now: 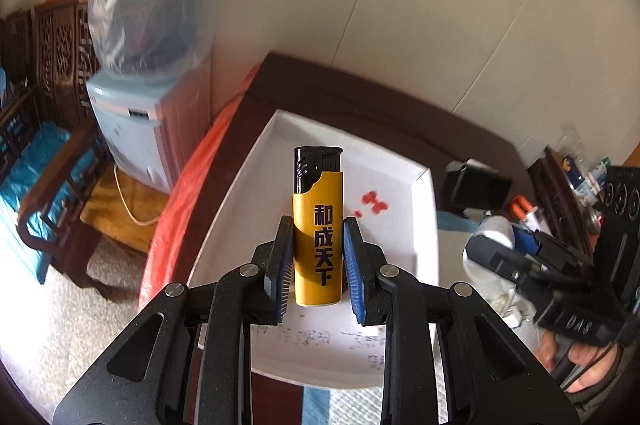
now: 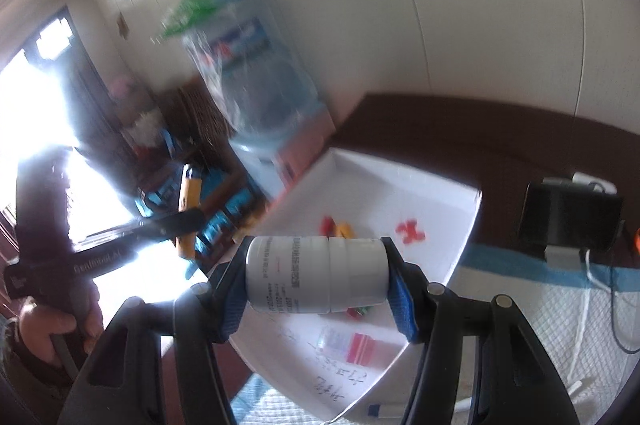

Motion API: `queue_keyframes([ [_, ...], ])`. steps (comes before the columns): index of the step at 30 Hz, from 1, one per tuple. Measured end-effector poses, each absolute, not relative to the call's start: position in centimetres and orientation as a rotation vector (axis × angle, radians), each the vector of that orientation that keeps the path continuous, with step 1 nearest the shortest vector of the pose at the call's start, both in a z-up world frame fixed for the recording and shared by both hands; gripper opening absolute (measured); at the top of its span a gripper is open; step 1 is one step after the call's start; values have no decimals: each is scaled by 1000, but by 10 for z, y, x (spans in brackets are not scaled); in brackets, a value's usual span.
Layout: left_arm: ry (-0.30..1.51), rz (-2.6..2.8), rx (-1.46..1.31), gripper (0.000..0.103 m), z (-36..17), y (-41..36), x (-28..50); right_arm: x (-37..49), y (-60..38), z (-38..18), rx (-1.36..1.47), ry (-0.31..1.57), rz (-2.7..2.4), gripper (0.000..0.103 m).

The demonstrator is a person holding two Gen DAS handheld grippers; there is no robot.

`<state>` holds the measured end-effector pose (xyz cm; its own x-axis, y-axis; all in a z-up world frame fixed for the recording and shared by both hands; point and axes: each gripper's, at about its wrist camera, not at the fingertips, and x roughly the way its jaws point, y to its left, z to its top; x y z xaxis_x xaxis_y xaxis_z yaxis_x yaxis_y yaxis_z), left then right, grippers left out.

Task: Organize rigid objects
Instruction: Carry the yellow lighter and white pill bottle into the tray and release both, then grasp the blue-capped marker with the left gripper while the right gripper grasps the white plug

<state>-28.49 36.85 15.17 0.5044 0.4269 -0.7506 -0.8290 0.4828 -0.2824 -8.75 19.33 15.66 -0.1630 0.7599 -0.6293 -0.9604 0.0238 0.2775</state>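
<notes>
My left gripper [image 1: 318,257] is shut on a yellow lighter [image 1: 318,225] with a black cap, held upright above a white tray [image 1: 422,225]. My right gripper [image 2: 320,277] is shut on a white bottle [image 2: 316,275], held sideways above the same tray [image 2: 460,225]. The right gripper also shows at the right of the left wrist view [image 1: 532,257], with the bottle [image 1: 492,231] in it. The left gripper and lighter [image 2: 188,191] show blurred at the left of the right wrist view. Small red pieces [image 1: 374,203] lie in the tray.
The tray lies on a dark brown table [image 1: 360,93]. A water dispenser [image 1: 140,129] stands to the left, by wooden chairs [image 1: 48,145]. A black device [image 2: 568,221] with a white cable stands on the table. A red-topped bag [image 2: 360,343] lies in the tray.
</notes>
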Motion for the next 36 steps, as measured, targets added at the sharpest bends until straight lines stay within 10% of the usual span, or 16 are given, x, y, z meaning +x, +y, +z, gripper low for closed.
queue_keyframes([
  [10,809,830,-723,24,89,399,-245,-82,216,102,-444,852,1493,60],
  [13,797,855,-705,53,89,400,-243,-81,216,99,-453,837,1484,60],
  [15,774,878,-697,92,92,400,-246,-82,217,99,-453,821,1485,63],
  [16,767,910,-674,96,95,398,-247,-83,217,99,-462,811,1484,81],
  [36,638,991,-524,97,173,332,-275,-118,148,133,-419,648,1489,90],
])
